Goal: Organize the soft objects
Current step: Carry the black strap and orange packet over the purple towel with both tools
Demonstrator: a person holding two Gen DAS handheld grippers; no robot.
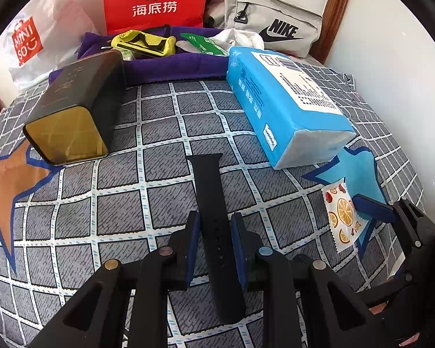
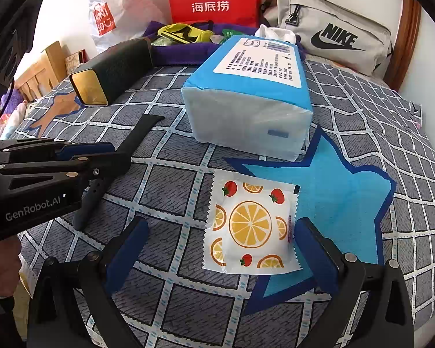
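Under your left gripper [image 1: 214, 243] lies a matt, rubbery black watch strap [image 1: 210, 203] on the bed's [image 1: 165, 133] woven, printed cloth cover. At centre frame in the right wrist view you have a glossy plastic fruit-print sachet [image 2: 250, 226], with the tissue pack [image 2: 252, 98] above it in smooth, slightly shiny blue film. The dark tin [image 1: 72, 107] at left of the left wrist view looks matt outside, with a reflective golden metal end.

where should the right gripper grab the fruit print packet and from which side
Grip the fruit print packet across its puffy middle, coming straight down from above. It lies flat on the bedsheet, and the right gripper, open, already straddles it, so its pads can close on the left and right crimped edges.
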